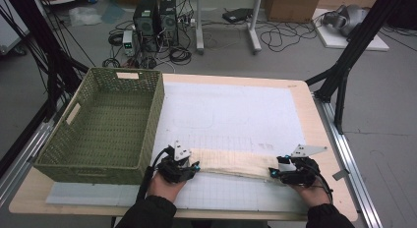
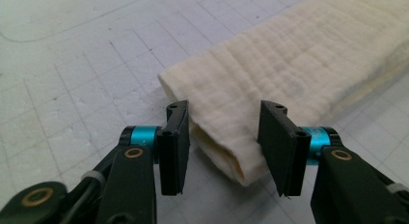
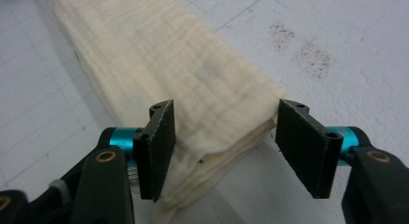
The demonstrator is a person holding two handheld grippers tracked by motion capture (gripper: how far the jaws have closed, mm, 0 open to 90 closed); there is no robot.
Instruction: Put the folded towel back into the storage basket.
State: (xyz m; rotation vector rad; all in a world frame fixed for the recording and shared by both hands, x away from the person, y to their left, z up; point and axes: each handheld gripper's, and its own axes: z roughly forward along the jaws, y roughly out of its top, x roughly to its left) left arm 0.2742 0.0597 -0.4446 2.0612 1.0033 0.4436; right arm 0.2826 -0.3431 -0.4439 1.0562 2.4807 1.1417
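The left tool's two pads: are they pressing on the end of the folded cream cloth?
Apart. In the left gripper view the left tool stands open around the folded cream cloth: the end lies between the jaws, with a visible gap before the right-hand pad.

A pale wooden table (image 1: 314, 115) carries a white gridded mat (image 1: 236, 110), with a green woven basket (image 1: 105, 125) at its left side. Beyond the far edge lies a grey floor (image 1: 388, 100) strewn with black cables (image 1: 280, 39). Two dark computer towers (image 1: 156, 19) stand far left of centre, beside white desk legs (image 1: 253, 26). A cardboard box (image 1: 292, 6) sits far right, next to what may be a white board (image 1: 351, 39). Black frame struts (image 1: 351, 51) rise at both sides.
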